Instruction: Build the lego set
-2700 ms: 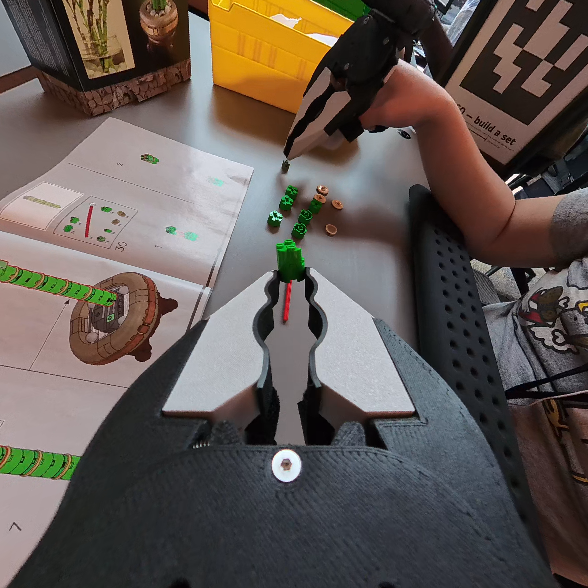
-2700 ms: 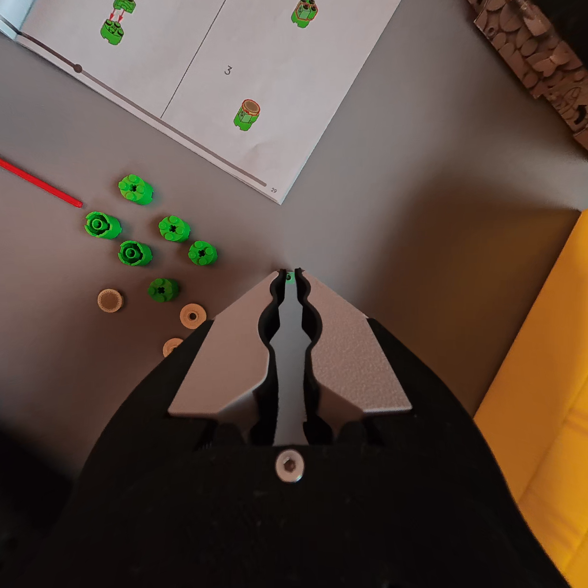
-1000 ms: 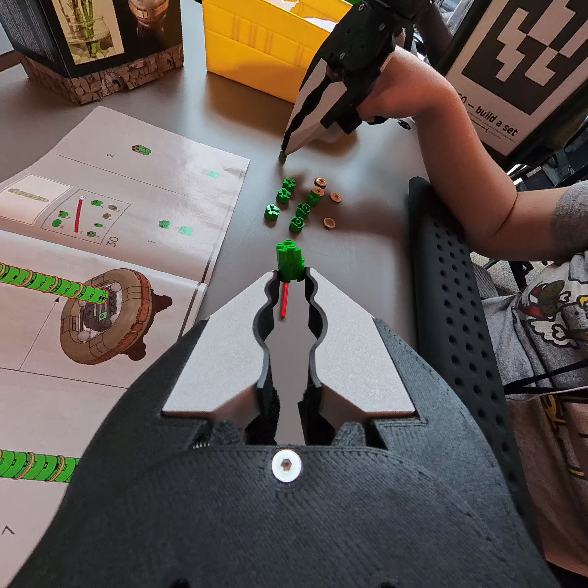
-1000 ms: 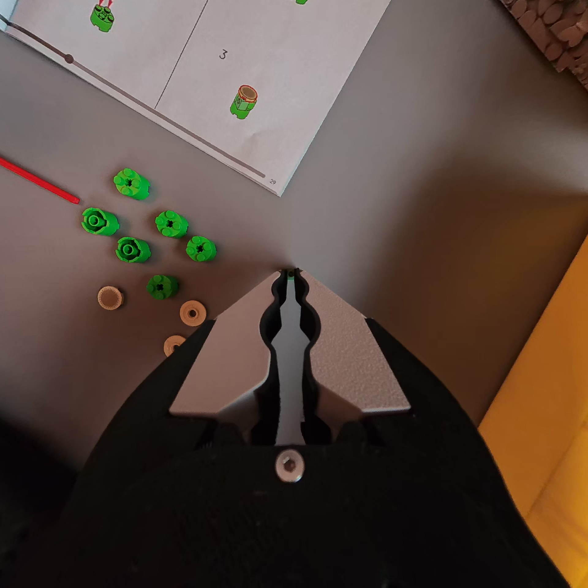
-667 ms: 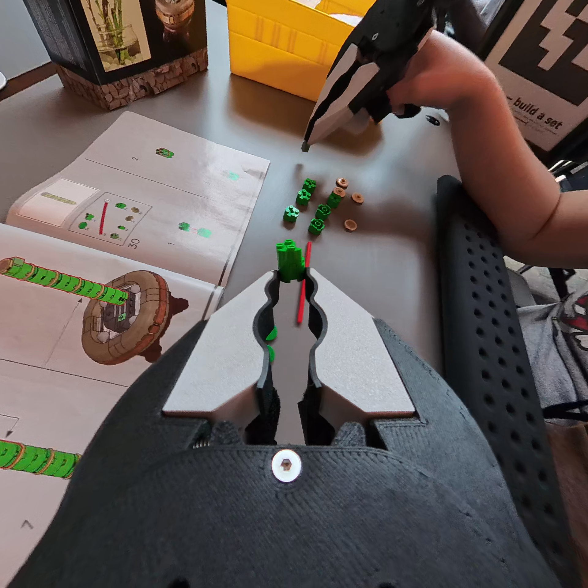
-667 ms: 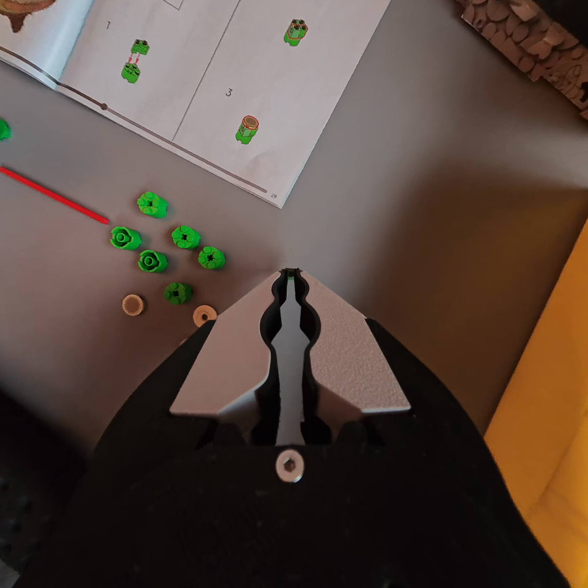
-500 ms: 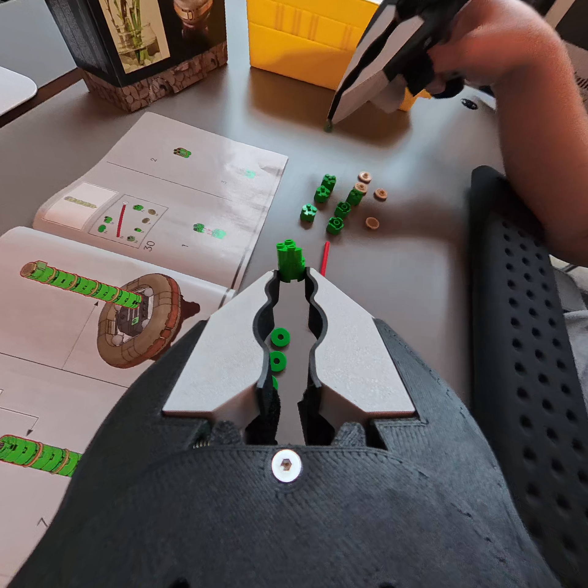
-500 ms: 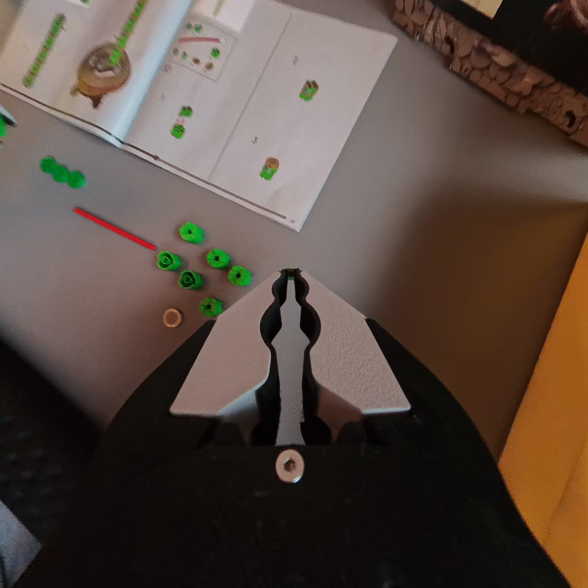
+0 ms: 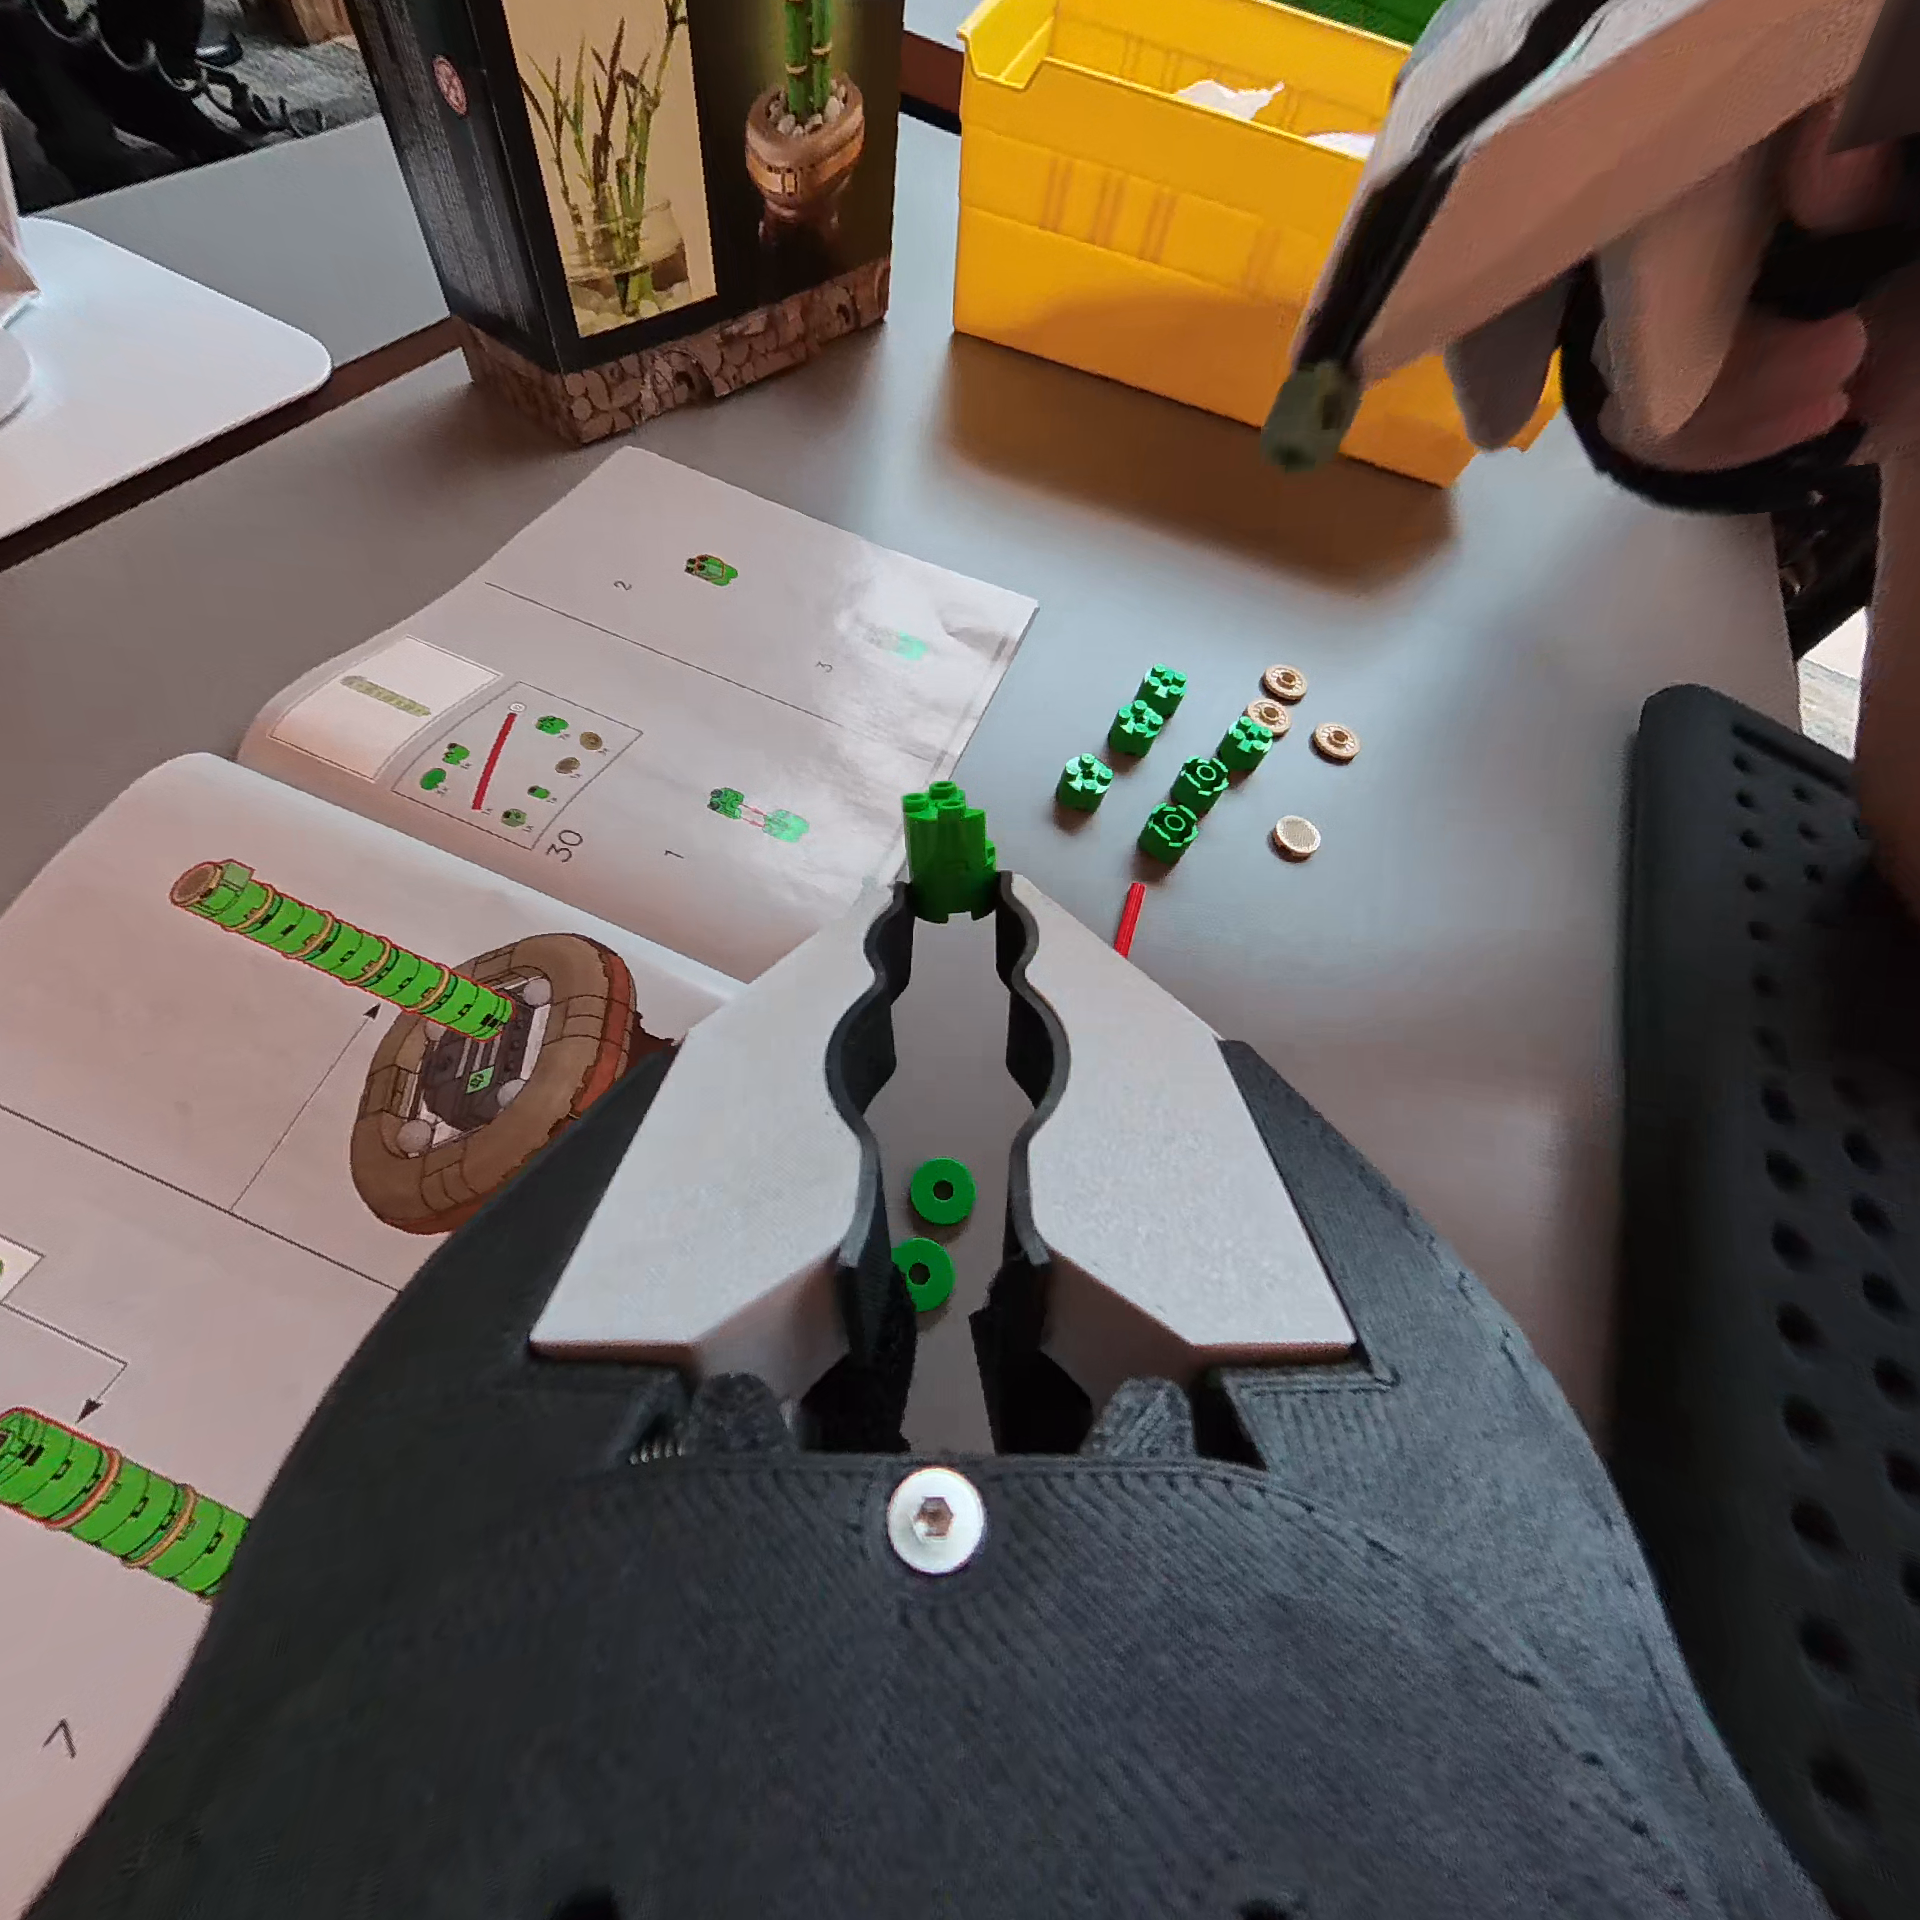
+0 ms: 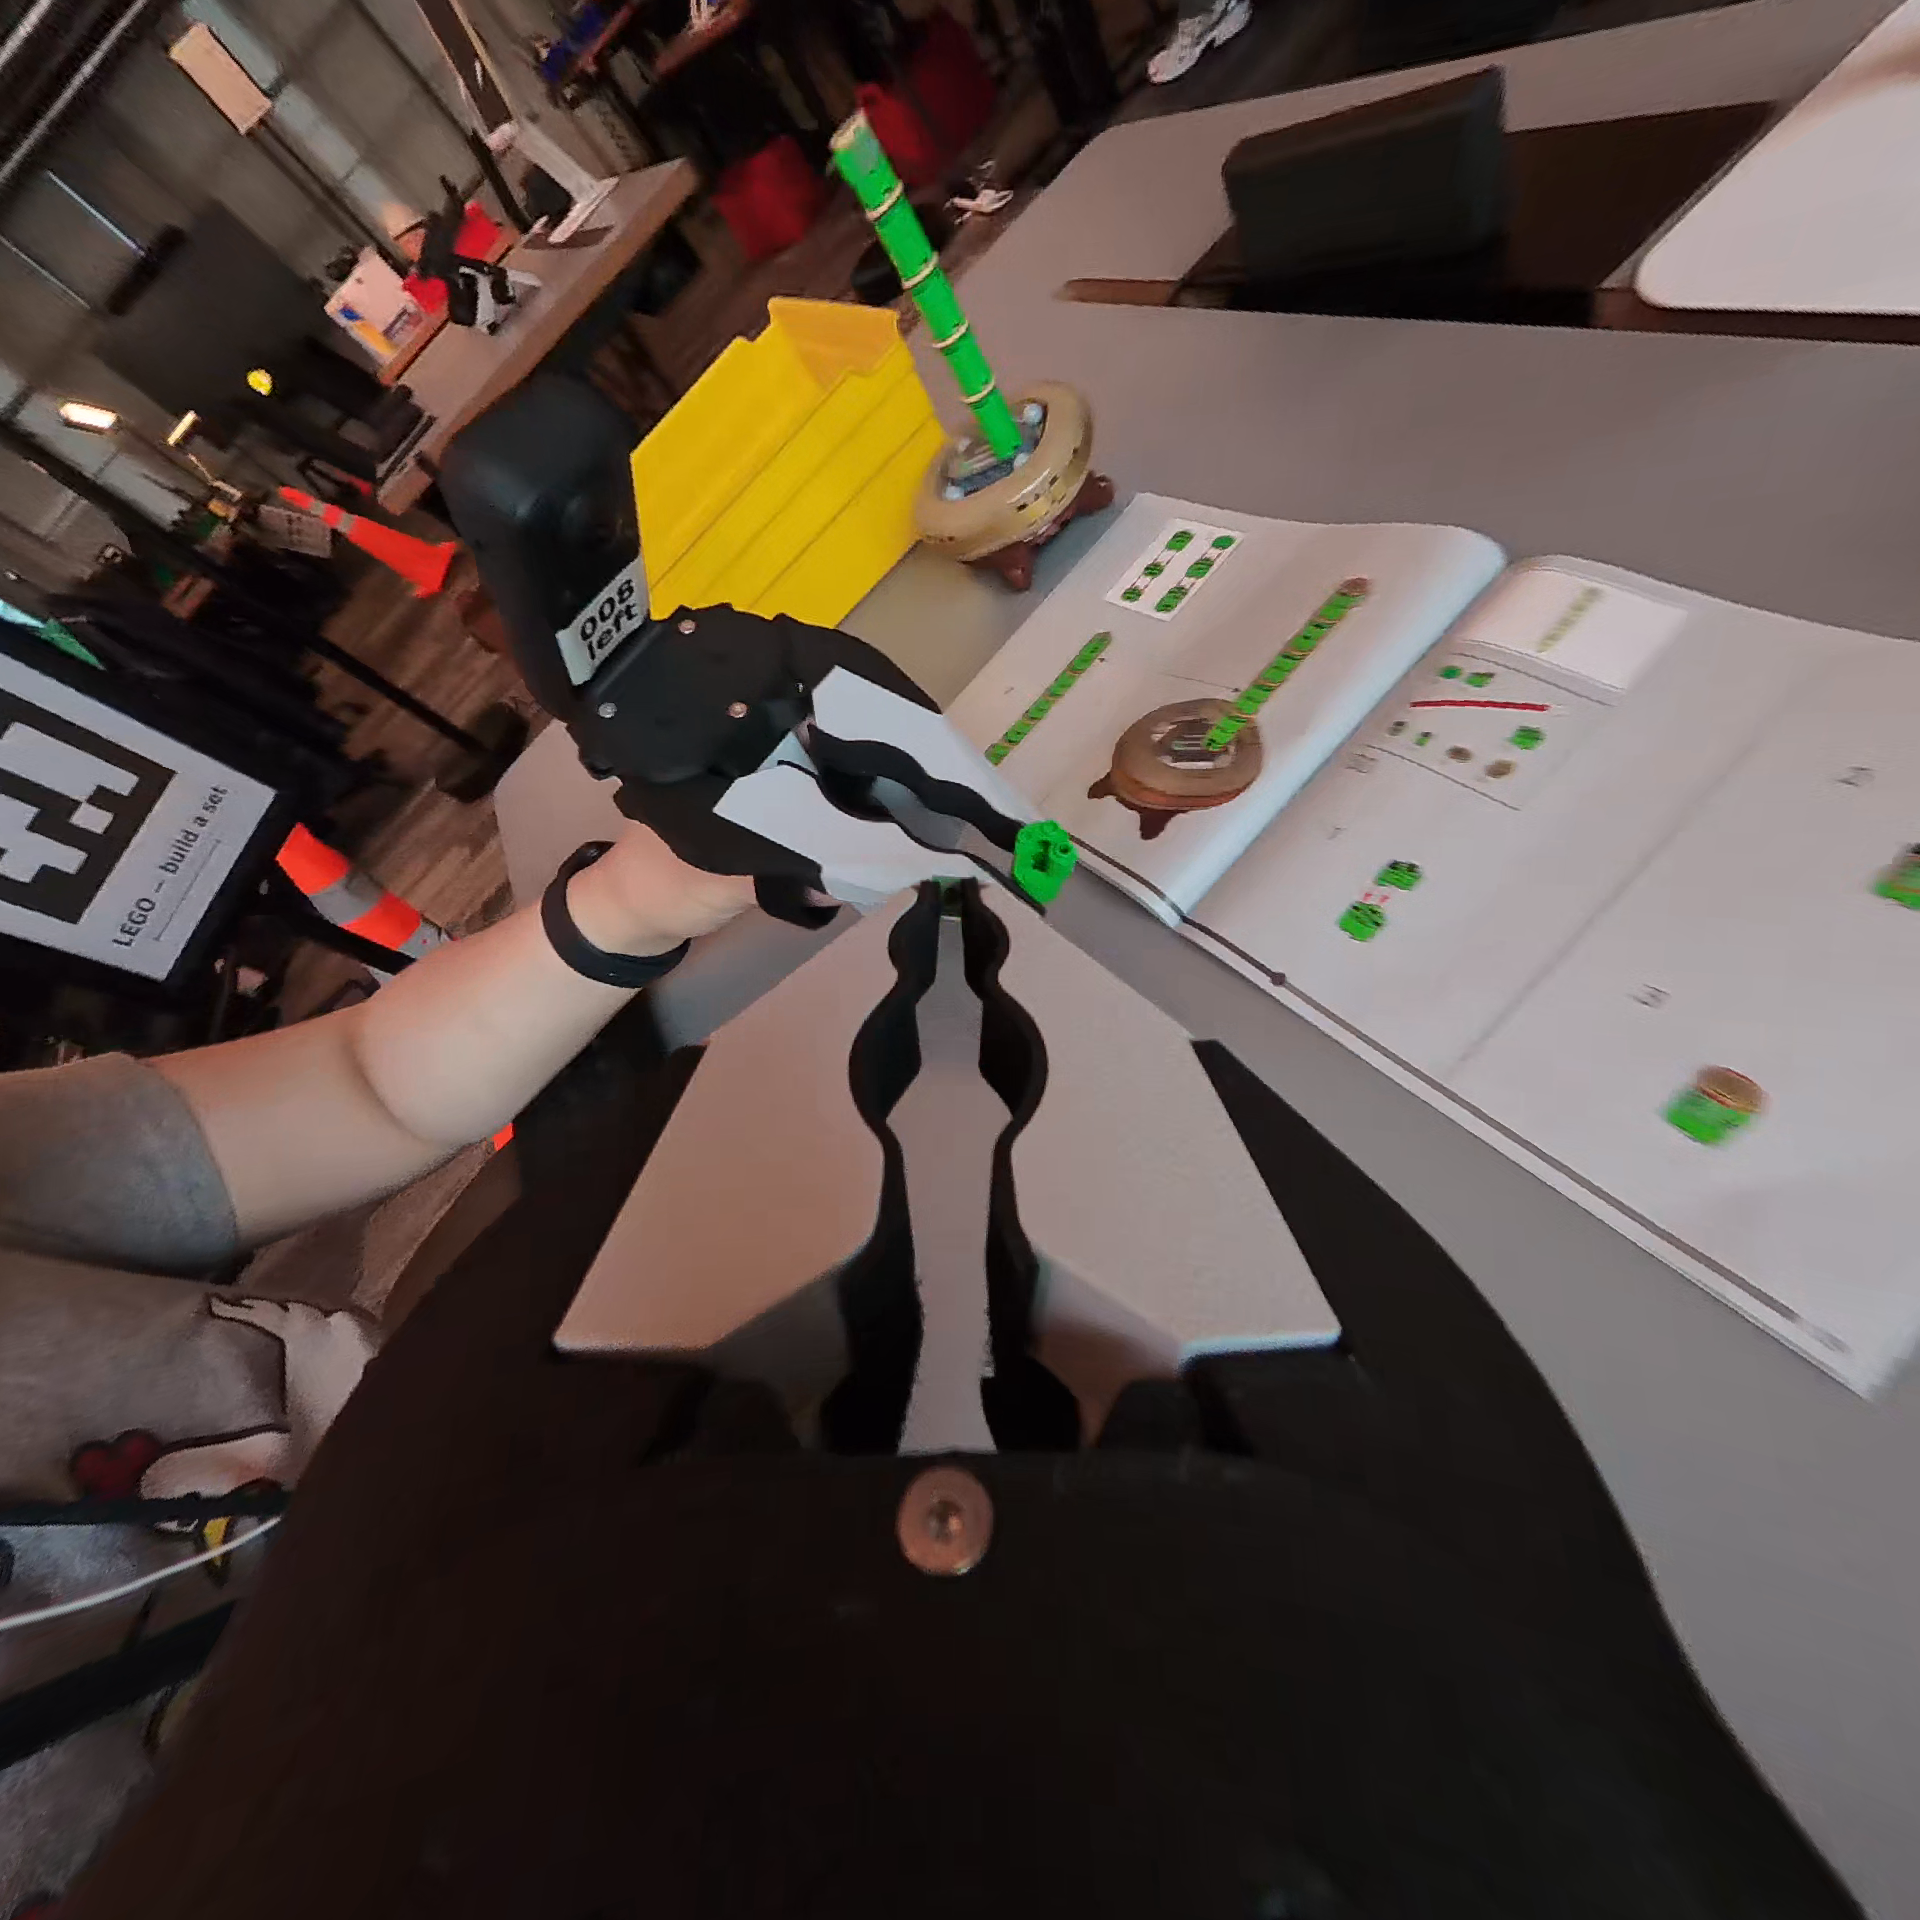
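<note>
I have lifted both grippers off the table: my left gripper [image 9: 951,894] pinches a green stacked brick [image 9: 945,847], my right gripper [image 10: 948,891] nips a small olive piece [image 9: 1307,410], now swung toward it for joining.

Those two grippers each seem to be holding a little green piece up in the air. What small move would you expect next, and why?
Probably bringing them together: the left gripper is shut on a green stacked brick, studs up, and the right gripper is shut on a small green piece, lifted off the table. Pressing that piece onto the studs looks likely.
</note>
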`<state>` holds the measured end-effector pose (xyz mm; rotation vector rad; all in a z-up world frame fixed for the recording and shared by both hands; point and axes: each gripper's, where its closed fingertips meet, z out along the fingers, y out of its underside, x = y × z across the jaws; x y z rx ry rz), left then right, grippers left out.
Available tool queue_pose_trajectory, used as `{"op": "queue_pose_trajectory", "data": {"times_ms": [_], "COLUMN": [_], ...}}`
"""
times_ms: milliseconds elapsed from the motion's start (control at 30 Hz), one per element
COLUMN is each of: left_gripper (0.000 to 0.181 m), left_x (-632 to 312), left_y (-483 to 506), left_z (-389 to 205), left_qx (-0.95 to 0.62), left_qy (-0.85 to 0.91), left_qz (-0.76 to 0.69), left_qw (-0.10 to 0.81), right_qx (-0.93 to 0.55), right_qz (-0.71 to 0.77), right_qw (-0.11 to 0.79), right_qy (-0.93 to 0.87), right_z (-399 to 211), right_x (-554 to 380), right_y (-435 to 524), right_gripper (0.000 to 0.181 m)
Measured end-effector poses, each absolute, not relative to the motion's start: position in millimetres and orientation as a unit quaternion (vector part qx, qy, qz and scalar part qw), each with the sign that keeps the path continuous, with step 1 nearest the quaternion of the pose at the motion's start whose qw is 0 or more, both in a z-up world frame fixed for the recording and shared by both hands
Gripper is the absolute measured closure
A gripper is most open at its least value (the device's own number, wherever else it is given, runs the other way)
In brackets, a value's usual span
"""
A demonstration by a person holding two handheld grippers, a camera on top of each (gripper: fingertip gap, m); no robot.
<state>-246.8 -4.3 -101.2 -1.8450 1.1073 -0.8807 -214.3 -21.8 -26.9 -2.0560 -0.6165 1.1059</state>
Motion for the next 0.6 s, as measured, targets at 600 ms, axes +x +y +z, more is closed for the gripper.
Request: {"op": "queue_pose_trajectory", "data": {"times_ms": [600], "left_gripper": [0.167], "left_x": [-238.6], "left_y": [-14.3], "left_z": [-94.9], "left_qx": [-0.713], "left_qy": [0.454], "left_qz": [-0.356], "left_qw": [0.398], "right_qx": [-0.832], "right_qz": [0.370], "right_qw": [0.318], "right_qy": [-0.262], "right_z": [-69.6], "right_x": [-238.7], "right_y": [-13.1], "right_gripper": [0.179]}}
